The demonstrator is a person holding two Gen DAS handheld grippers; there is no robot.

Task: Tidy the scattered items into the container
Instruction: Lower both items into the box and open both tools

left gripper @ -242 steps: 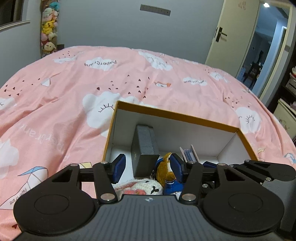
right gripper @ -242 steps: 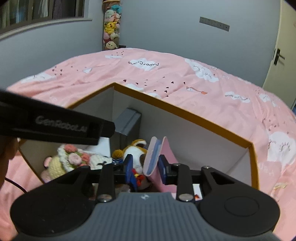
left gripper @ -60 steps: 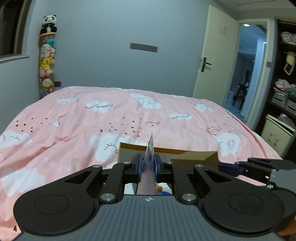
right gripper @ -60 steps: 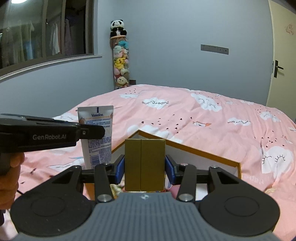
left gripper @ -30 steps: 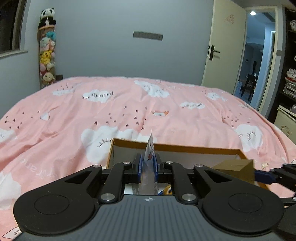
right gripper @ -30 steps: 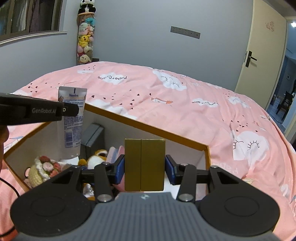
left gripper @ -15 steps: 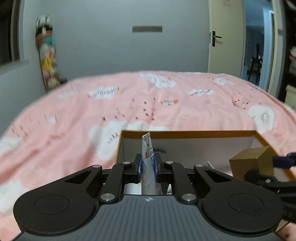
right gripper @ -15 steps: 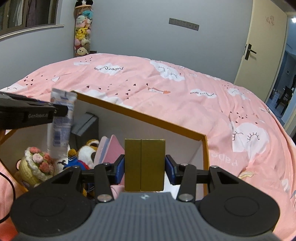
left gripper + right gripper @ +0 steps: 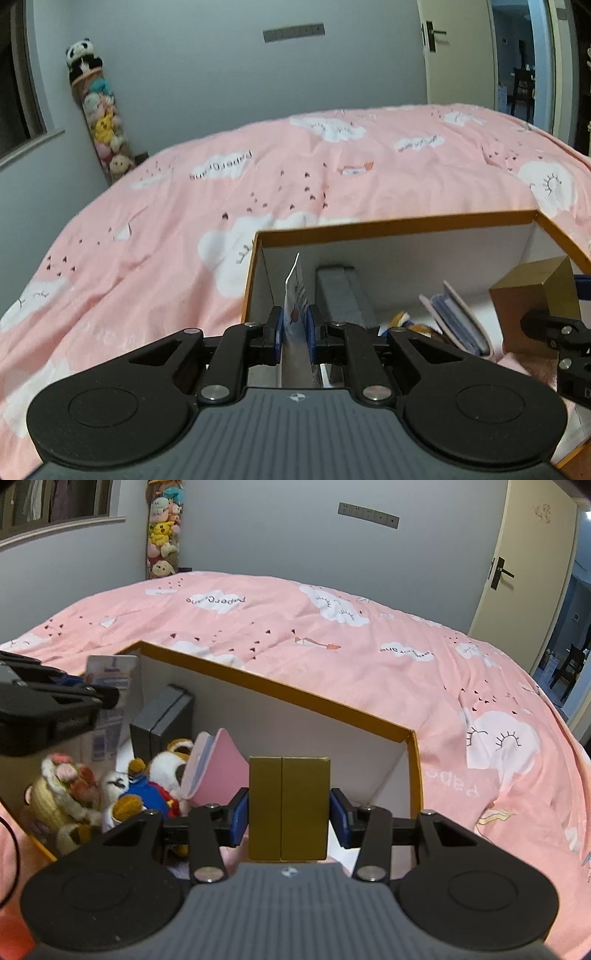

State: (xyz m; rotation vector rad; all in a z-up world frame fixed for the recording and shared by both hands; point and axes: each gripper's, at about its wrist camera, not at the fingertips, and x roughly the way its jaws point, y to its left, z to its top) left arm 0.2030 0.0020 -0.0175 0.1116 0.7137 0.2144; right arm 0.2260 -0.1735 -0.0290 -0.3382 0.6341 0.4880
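- Gold carton (image 9: 289, 808) hides the box floor behind it; clamped upright in right gripper (image 9: 289, 818), long axis vertical, above the near right part of the box (image 9: 280, 694)
- Tube (image 9: 295, 314) pinched flat in left gripper (image 9: 294, 328), crimped end up, lower end cut off by the gripper body; held over the box's left corner
- Inside: grey case (image 9: 162, 720), pink booklet (image 9: 218, 768), plush toys (image 9: 147, 786), crowding the left half
- Box sits on the pink bed (image 9: 369, 657)

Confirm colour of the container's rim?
Orange rim, white inside walls. The right wrist view shows it best.
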